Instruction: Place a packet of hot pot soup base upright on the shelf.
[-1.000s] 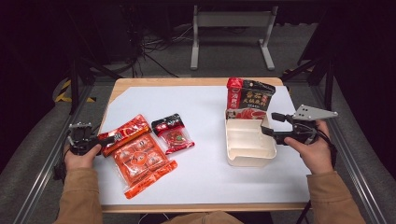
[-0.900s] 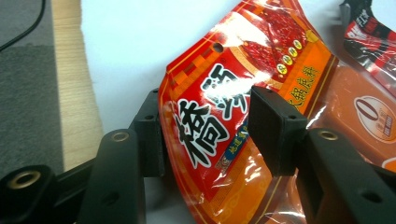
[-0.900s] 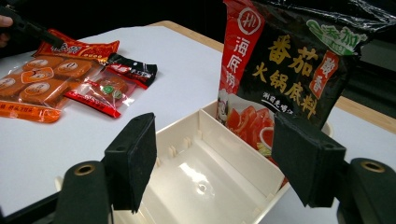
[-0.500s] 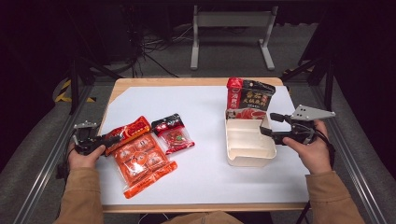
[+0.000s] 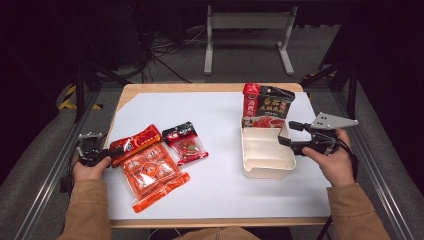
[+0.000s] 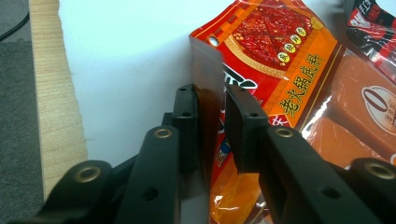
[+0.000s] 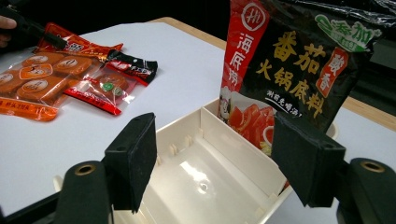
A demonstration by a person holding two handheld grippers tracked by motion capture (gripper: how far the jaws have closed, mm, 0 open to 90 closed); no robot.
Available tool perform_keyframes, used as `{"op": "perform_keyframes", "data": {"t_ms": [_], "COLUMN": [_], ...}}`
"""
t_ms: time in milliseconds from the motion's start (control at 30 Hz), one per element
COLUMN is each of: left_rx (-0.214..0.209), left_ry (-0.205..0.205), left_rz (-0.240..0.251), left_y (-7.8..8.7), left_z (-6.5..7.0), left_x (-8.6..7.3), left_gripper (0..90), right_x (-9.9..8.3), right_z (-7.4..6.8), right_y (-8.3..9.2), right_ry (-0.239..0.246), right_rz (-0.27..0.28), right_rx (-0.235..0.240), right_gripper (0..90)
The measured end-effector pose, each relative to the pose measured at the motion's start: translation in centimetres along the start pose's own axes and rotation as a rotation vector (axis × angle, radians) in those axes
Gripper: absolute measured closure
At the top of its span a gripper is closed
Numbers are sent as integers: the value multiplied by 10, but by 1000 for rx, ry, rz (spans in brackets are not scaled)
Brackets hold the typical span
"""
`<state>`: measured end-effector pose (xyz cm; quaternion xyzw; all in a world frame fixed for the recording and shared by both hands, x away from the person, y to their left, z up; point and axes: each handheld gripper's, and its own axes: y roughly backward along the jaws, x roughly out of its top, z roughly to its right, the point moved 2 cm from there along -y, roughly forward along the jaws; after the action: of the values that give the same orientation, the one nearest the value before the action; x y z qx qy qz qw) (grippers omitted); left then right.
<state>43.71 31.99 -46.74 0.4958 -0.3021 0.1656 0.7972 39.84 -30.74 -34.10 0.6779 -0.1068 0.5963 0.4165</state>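
Bright overhead light on the white table (image 5: 220,115), dark surroundings, soft focus, glare on packets.

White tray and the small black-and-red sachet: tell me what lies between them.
Nothing lies there. In the high view, bare white tabletop separates the small black-and-red sachet from the white tray.

Black-red pouch (image 7: 299,70): "海底捞", "番茄火锅底料". Red-orange packet (image 6: 280,79): "老火锅底料".

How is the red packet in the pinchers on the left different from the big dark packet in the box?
The red packet lies on the white table top among other packets; the dark packet stands upright in the cream box. The red packet is held at its edge between the left gripper's jaws; the dark packet isn't gripped. Both show red food pictures.
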Motion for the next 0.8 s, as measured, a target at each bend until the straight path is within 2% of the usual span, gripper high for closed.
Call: {"op": "perform_keyframes", "data": {"t_ms": [167, 333, 400, 667, 800], "left_rx": [-8, 10, 0, -3, -4], "left_ry": [-7, -26, -27, -44, -52], "left_rz": [7, 27, 42, 102, 149], "left_y": [4, 9, 12, 33, 45], "left_z": [2, 5, 8, 21, 29], "left_x": [1, 3, 5, 15, 20], "left_gripper": [892, 899, 900, 900, 900], "right_x": [0, 0, 1, 1, 1], "right_z": [0, -1, -1, -1, -1], "right_y": [0, 1, 1, 4, 4], "right_ry": [1, -1, -2, 2, 1], "right_rz": [-1, -4, -5, -5, -4], "right_rx": [2, 10, 14, 15, 15], "right_gripper": [328, 374, 394, 426, 430]}}
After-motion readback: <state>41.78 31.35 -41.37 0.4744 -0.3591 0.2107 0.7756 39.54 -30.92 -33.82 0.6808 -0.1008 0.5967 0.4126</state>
